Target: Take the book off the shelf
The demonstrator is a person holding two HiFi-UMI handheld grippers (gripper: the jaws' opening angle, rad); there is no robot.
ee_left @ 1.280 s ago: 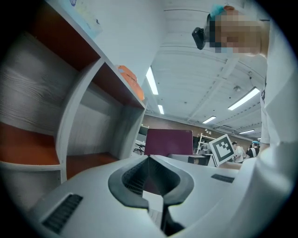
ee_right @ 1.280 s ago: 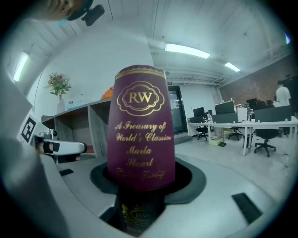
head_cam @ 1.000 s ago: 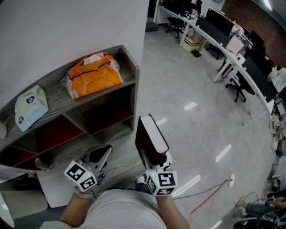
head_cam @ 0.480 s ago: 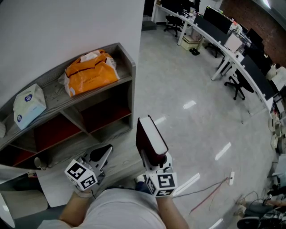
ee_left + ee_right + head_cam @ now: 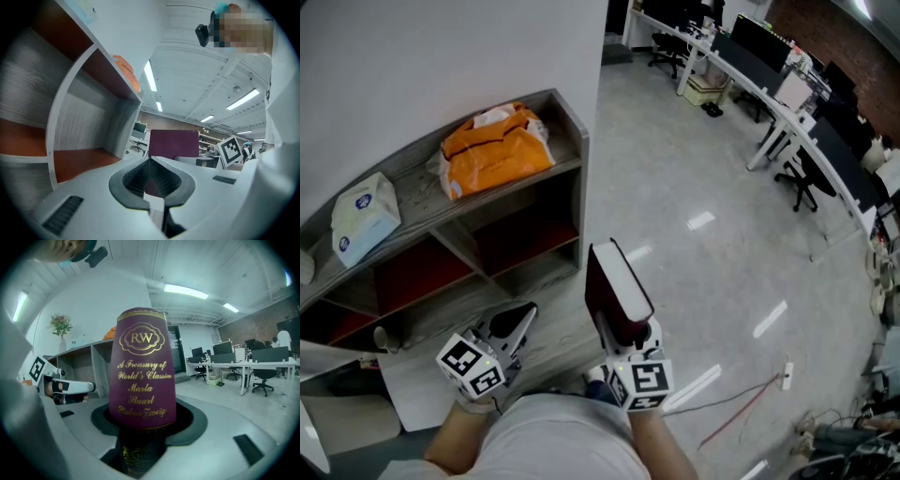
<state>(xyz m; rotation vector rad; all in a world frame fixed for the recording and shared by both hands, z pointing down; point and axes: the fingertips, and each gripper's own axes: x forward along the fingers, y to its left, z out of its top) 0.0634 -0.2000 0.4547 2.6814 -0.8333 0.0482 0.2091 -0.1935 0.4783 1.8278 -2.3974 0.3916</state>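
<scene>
Book, a stiff, probably weighty hardback best pinched across both covers, stands clear of the shelf, clamped at its lower end by the right gripper, while the left gripper is closed and empty.

maroon book — gold-lettered, upright, off shelf

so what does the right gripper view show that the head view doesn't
Only the right gripper view: gold spine lettering on the book, flowers by the shelf. Only the head view: the book's white page edge, a cable on the floor. Both: the right gripper shut on the book, the left gripper, the shelf, office desks.
</scene>
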